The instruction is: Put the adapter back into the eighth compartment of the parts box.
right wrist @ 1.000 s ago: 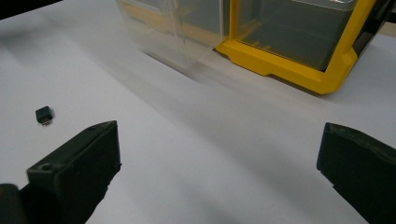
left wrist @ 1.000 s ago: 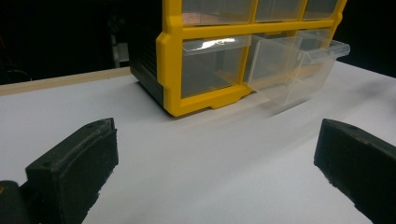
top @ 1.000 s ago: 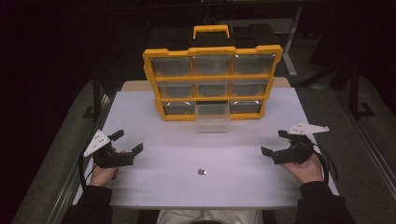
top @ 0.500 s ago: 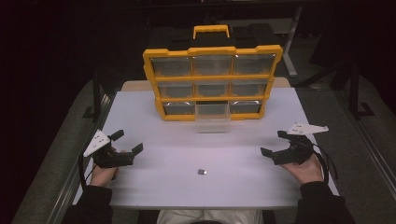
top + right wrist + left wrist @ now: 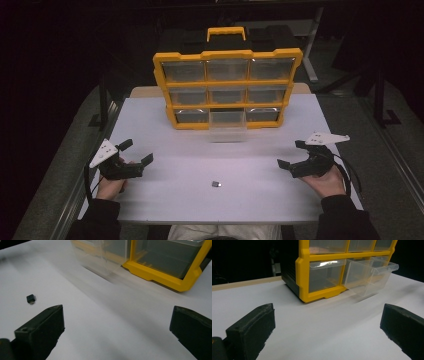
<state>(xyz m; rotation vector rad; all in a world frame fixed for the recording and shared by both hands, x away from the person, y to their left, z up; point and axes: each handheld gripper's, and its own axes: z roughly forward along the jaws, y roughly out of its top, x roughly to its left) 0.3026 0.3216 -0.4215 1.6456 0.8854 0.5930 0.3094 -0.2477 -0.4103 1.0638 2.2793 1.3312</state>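
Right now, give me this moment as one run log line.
left claw: open, empty | right claw: open, empty | small black part: loose on table between claws | organizer: bottom-middle drawer pulled out

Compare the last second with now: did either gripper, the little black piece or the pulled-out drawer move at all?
Nothing visibly changed. The left gripper and right gripper rest open at the table's two sides, holding nothing. The small black piece lies between them where it was, and the clear drawer is pulled out of the yellow organizer's bottom row as before.
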